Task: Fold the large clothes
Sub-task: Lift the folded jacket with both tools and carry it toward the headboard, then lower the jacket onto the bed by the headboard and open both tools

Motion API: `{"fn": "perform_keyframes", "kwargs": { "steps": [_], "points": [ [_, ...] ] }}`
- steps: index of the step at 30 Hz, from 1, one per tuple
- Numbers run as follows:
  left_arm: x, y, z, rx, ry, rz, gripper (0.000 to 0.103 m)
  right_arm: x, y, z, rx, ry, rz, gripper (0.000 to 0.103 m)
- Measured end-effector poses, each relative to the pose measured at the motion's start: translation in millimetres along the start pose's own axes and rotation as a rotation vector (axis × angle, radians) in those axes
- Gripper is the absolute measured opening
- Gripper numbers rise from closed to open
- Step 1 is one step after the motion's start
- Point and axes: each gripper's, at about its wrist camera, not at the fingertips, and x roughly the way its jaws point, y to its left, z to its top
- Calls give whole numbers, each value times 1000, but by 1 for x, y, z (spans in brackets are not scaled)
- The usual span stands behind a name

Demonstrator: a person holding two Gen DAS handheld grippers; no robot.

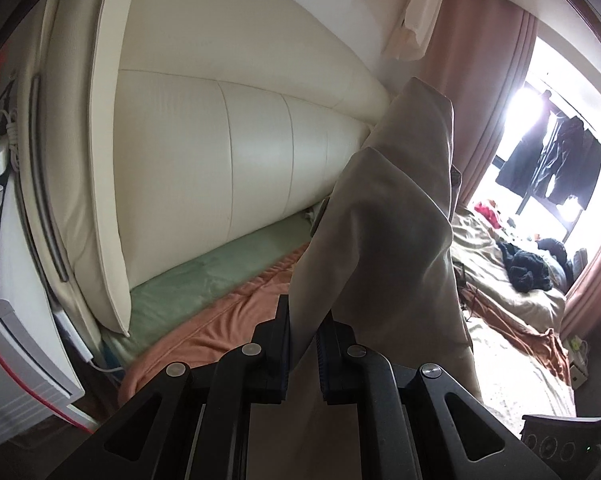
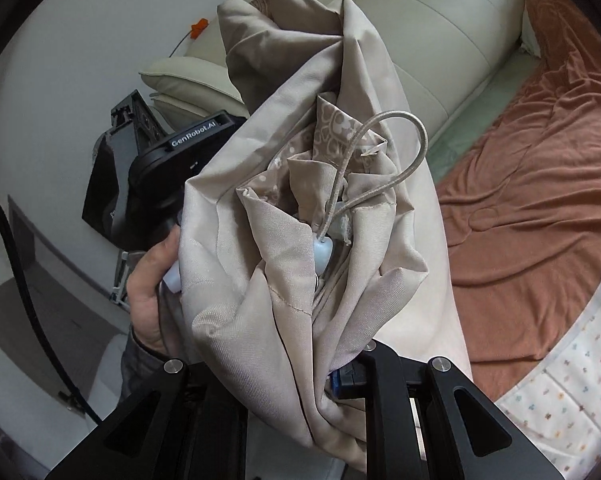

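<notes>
- Left gripper (image 1: 303, 344): jaws nearly together, pinching a fold of the beige fabric (image 1: 384, 232). The cloth rises from between the pads and stands up in front of the camera, held above the bed.
- Right gripper (image 2: 328, 364): jaws close together, clamped on a thick bunch of the same beige fabric (image 2: 260, 272). Only the right finger, with a blue pad, shows; the left one is covered by cloth.
- Right wrist view: the bunch shows a patterned inner side (image 2: 332, 128), a looped beige cord (image 2: 380, 152) and a small pale blue toggle (image 2: 323, 254) at the cord's lower end.
- Same view: the left gripper's body (image 2: 168, 168) sits just behind the fabric at left, with the person's left hand (image 2: 152, 288) gripping its handle.
- Bed: orange-brown sheet (image 2: 532, 184) spread beneath the fabric; a green sheet (image 1: 204, 276) runs along the foot of the cream padded headboard (image 1: 228, 148).
- Far end of the bed, left wrist view: a pile of dark clothes (image 1: 528, 264) by the bright window (image 1: 540, 128); pink curtain (image 1: 480, 80) beside it.
</notes>
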Motion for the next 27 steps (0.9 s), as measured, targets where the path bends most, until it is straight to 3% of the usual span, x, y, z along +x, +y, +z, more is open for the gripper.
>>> {"fn": "perform_keyframes", "kwargs": {
  "steps": [8,14,19,24,27],
  "points": [
    [68,7,3,-24,61,74,11,-7,-62,27,64,-23,-47,17],
    [121,-9,8,3,108,111,11,-18,-114,44,109,-52,-96,17],
    [177,-25,-2,63,201,142,12,-19,-160,43,168,-67,-128,17],
    [208,-29,-28,107,244,182,32,-13,-235,28,298,-38,-247,17],
    [213,-14,-51,94,290,167,37,-11,-273,17,381,-18,-276,17]
  ]
}}
